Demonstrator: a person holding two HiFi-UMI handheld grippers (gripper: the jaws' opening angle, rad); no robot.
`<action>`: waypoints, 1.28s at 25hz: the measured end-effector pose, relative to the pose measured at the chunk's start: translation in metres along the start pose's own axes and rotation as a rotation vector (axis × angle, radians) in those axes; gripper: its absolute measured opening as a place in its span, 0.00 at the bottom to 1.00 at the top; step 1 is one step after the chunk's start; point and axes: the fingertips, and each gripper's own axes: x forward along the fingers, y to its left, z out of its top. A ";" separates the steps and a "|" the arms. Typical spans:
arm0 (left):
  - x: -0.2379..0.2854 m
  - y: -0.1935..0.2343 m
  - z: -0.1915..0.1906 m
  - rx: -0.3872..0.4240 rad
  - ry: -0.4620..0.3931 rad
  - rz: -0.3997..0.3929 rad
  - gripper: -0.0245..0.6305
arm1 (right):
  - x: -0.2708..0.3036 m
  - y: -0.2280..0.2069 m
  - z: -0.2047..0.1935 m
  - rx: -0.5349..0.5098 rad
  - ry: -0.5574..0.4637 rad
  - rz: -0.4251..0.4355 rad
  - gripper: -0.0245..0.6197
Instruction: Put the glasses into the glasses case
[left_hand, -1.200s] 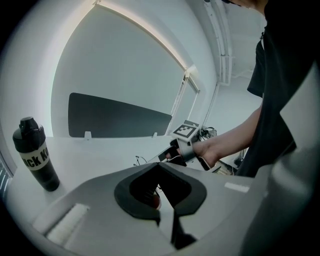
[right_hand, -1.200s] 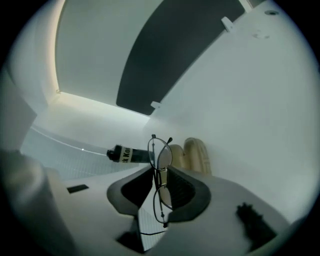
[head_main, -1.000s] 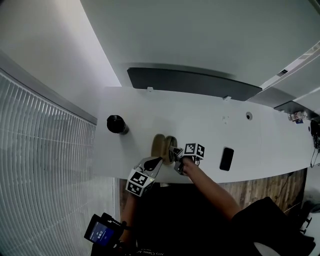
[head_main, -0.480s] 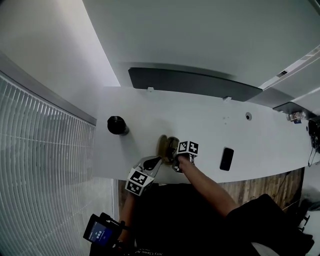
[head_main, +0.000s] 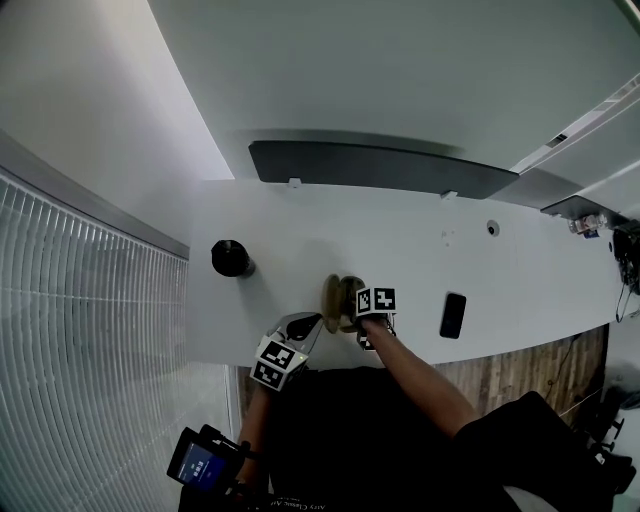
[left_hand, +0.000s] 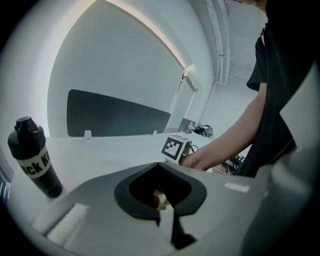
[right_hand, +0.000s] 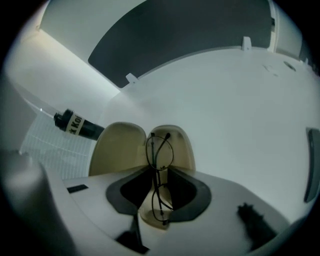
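On the white tabletop (head_main: 300, 220) the glasses case (head_main: 338, 300) lay open near the front edge, with its two beige shells side by side. The right gripper (head_main: 354, 312) was just beside the case, and its marker cube pointed up toward the head camera. In the right gripper view its jaws were clamped on the glasses (right_hand: 159, 150), a thin black wire frame that was folded and stood lengthwise between the two pads. The far lens reached out over the case, about where the two shells meet, and I could not tell if the frame touched the lining. The left gripper (head_main: 314, 323) was at the near left side of the case. In the left gripper view its jaws were together, the tips meeting in a point, and a small beige piece showed through the opening behind them. Whether it pinched the case was not clear. Past these jaws the person's right hand (left_hand: 200, 159) was visible on the other gripper. A black bottle (head_main: 229, 258) stood well apart at the left, a dark phone (head_main: 453, 315) lay flat at the right, and a long dark panel (head_main: 380, 168) ran along the far edge
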 end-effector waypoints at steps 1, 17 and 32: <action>0.002 0.000 -0.001 0.002 0.004 -0.004 0.05 | -0.001 -0.003 0.000 -0.027 0.005 -0.008 0.20; 0.030 -0.009 0.005 0.057 0.049 -0.084 0.05 | -0.016 0.007 -0.008 -0.061 0.048 0.046 0.30; 0.043 0.025 -0.050 -0.086 0.120 0.021 0.05 | -0.106 0.012 -0.019 -0.390 -0.188 0.170 0.30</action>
